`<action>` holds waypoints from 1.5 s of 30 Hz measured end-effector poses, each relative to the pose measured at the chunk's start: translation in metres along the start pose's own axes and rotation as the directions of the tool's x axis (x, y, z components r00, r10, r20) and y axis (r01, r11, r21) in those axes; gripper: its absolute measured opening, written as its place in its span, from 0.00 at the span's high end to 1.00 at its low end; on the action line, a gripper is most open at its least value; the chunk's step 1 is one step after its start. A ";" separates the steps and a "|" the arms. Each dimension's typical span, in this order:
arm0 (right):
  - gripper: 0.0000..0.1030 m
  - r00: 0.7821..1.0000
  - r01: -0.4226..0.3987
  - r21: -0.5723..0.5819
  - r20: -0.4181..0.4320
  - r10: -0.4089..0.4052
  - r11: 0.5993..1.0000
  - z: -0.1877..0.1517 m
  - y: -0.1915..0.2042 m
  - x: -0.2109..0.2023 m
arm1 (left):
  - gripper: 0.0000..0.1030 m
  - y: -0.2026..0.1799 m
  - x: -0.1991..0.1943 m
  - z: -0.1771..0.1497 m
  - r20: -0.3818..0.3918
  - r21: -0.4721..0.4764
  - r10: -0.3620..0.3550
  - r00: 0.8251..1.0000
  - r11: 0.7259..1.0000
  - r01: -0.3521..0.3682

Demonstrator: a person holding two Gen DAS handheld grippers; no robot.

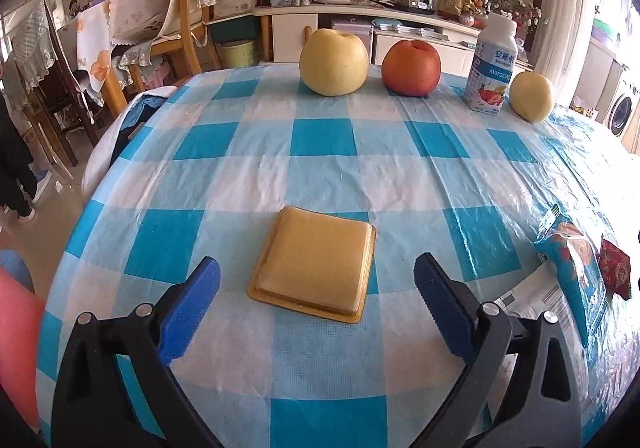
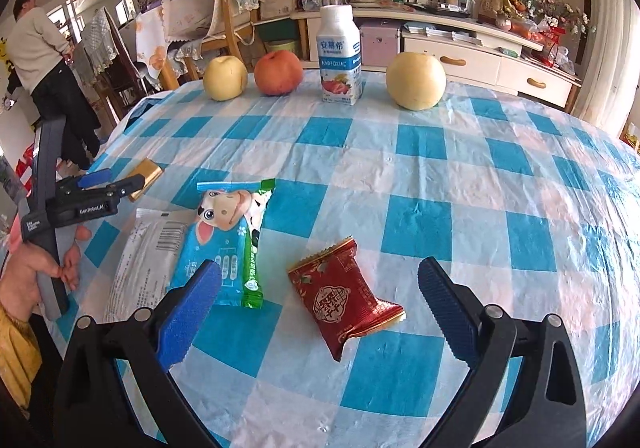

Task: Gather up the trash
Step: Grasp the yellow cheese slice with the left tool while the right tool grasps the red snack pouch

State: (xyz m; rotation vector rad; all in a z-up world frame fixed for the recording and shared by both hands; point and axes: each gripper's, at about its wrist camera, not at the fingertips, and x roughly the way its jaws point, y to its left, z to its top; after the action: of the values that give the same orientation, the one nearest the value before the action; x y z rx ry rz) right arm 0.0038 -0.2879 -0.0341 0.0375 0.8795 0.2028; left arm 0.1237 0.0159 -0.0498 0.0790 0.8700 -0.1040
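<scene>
We see the red packet (image 1: 615, 273) cut off at the left wrist view's right edge | white wrapper (image 2: 146, 260) print too small to read | gold tray (image 2: 145, 173) half hidden behind left claw (image 2: 114, 184)

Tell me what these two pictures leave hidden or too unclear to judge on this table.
- Gold tray, right wrist view: mostly hidden behind the left gripper.
- White printed wrapper: partly under the blue dog wrapper; its small print is unreadable.
- Red wrapper: sealed, contents unseen; cut off at the left view's edge.
- No trash bin appears in either view.
</scene>
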 end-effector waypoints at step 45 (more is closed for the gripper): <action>0.35 0.985 0.100 -0.055 -0.135 -0.107 0.993 -0.003 -0.006 0.041 | 0.40 -0.016 -0.003 -0.003 -0.027 0.008 -0.116 0.993 0.993 0.116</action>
State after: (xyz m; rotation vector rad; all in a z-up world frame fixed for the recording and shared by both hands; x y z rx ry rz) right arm 0.0276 -0.2859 -0.0682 -0.0678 1.0111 0.1304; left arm 0.1176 0.0006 -0.0504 0.0385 0.9004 -0.2165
